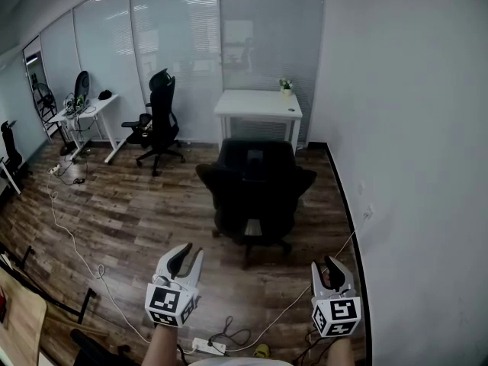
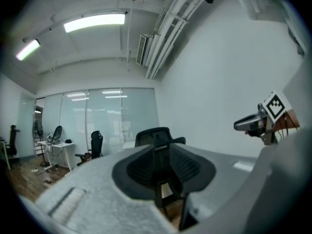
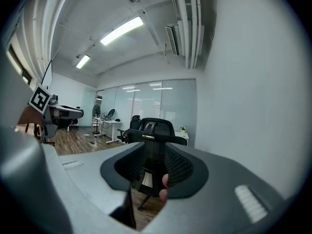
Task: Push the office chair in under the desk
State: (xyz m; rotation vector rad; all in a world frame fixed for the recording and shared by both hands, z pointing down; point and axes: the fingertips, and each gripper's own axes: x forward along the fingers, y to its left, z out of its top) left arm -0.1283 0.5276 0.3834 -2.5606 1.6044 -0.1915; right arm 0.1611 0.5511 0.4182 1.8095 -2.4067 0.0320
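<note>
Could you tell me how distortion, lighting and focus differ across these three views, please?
Head view: mild wide-angle bend, even light, the office chair dark but sharp. Left gripper view: strong fisheye, dark corners, the ceiling light blown out, near jaws out of focus. Right gripper view: same fisheye and dark corners, near jaws blurred, chair beyond fairly sharp.

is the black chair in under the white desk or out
Out. The chair stands on the wood floor in front of the desk, its base well short of the desk's legs.
</note>
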